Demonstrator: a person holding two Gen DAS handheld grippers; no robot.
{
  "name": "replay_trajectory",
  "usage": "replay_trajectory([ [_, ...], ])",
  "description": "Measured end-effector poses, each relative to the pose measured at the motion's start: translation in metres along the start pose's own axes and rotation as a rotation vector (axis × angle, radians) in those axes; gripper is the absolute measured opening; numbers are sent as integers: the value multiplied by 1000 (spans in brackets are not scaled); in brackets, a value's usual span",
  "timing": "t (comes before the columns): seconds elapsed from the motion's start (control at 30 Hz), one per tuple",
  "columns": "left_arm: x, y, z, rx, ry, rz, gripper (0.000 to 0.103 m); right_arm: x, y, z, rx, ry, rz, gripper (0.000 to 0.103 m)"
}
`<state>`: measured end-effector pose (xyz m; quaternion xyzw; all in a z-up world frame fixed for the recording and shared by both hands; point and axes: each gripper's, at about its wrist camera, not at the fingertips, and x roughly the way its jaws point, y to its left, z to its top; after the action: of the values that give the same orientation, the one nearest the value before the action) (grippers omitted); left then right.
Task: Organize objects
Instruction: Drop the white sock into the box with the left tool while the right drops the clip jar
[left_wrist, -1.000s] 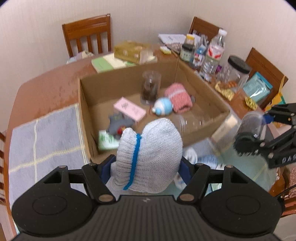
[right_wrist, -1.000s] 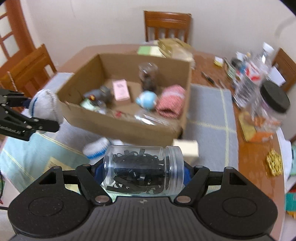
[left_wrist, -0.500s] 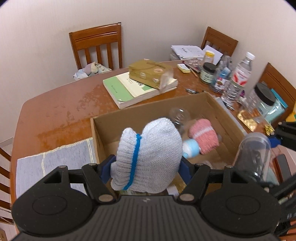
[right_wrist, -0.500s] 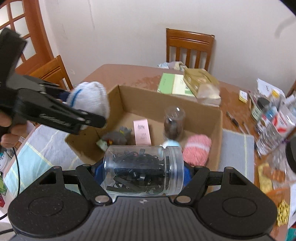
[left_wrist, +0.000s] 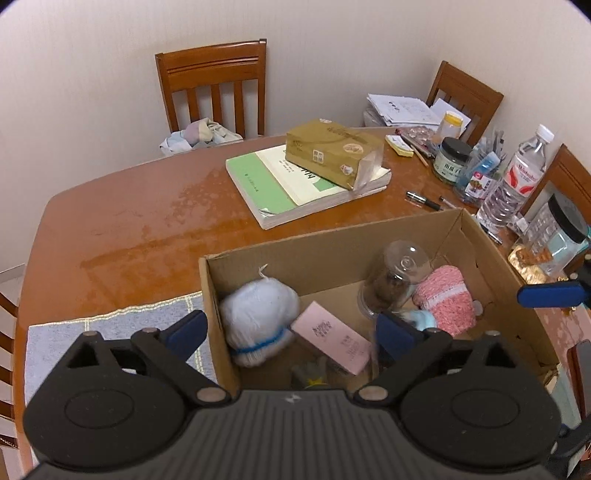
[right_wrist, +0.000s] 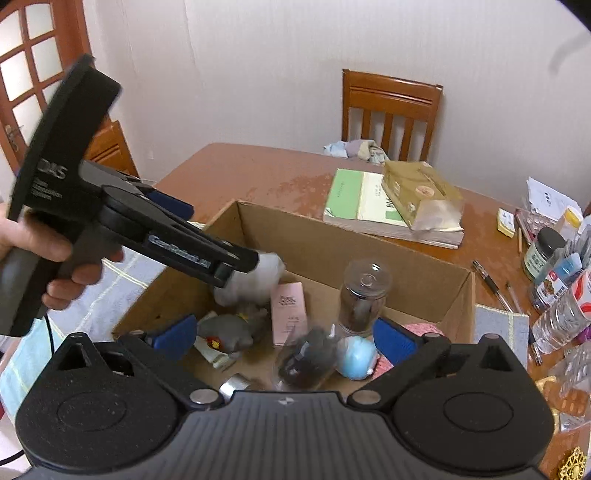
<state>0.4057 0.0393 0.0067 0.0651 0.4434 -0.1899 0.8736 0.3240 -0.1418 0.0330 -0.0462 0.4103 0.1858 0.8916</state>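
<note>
Drop step: left claw (left_wrist: 291, 332) and right claw (right_wrist: 284, 338) just opened, empty; sock (left_wrist: 258, 321), jar (right_wrist: 308, 358) in box (left_wrist: 332, 243). Next: withdraw, fetch more bench (left_wrist: 129, 221) clutter.

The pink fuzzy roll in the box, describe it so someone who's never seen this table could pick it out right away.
Find the open cardboard box on the wooden table. At its right-hand end in the left wrist view, beside an upright clear jar of dark contents, lies the pink fuzzy roll. It is the box's only fluffy pink thing; the other pink item is a flat, smooth carton.
</note>
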Motion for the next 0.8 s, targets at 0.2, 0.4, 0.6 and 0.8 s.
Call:
replay_trajectory([
  [0.2,-13,-12,-7,42,-19,35,98,0,-3,-6,13,24,-42,103],
  [0.4,-32,-18,-29,19,-31,29,99,-11,0,-21,54,47,-58,103],
  [0.6,-48,-26,-65,-16,-35,46,100,-20,14,-63,84,37,-76,103],
  [0.8,-59,-35,-98,-20,-46,71,101,-32,22,-104,139,36,-103,103],
])
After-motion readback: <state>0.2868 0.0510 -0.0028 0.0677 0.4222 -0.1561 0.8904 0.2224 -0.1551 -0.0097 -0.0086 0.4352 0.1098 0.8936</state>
